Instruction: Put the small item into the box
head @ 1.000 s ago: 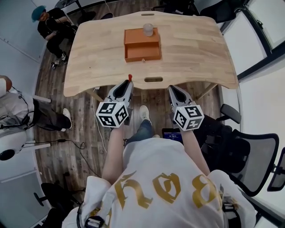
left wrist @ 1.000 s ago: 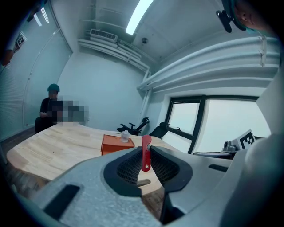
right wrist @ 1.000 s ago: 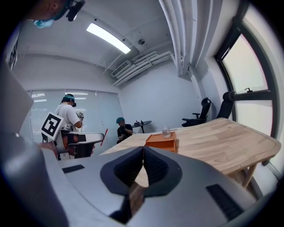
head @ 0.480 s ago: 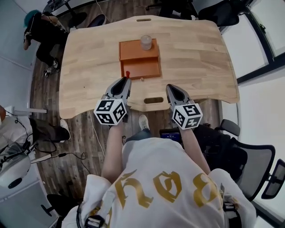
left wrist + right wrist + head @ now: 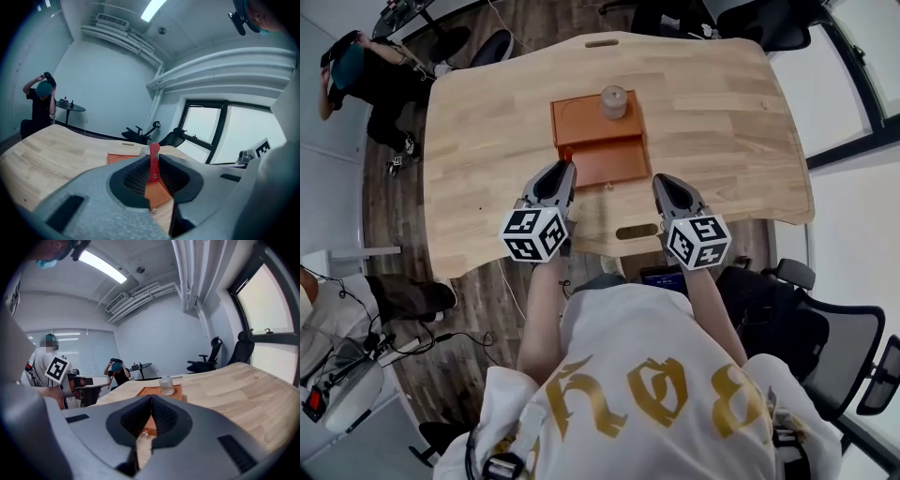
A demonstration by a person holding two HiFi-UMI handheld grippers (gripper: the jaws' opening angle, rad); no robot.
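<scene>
An orange box (image 5: 592,124) is seen on the desk (image 5: 487,141), midway along it and nearer the far edge. Its drawer (image 5: 610,162) is pulled out toward the near edge. A clear jar (image 5: 613,101) is set on the box's top, at the far right corner.

A small red item (image 5: 153,161) is pinched upright between the jaws of the left gripper (image 5: 565,168), and its rounded top is seen to stick up above them. The gripper is held above the desk with its tips at the drawer's left side. Whether the item is over the drawer or just beside it cannot be told.

The right gripper (image 5: 662,181) is held over the desk, just right of the drawer's near right corner. Its jaws are pressed together with nothing between them.

A person (image 5: 356,70) is seen on the floor beyond the desk's far left corner.
</scene>
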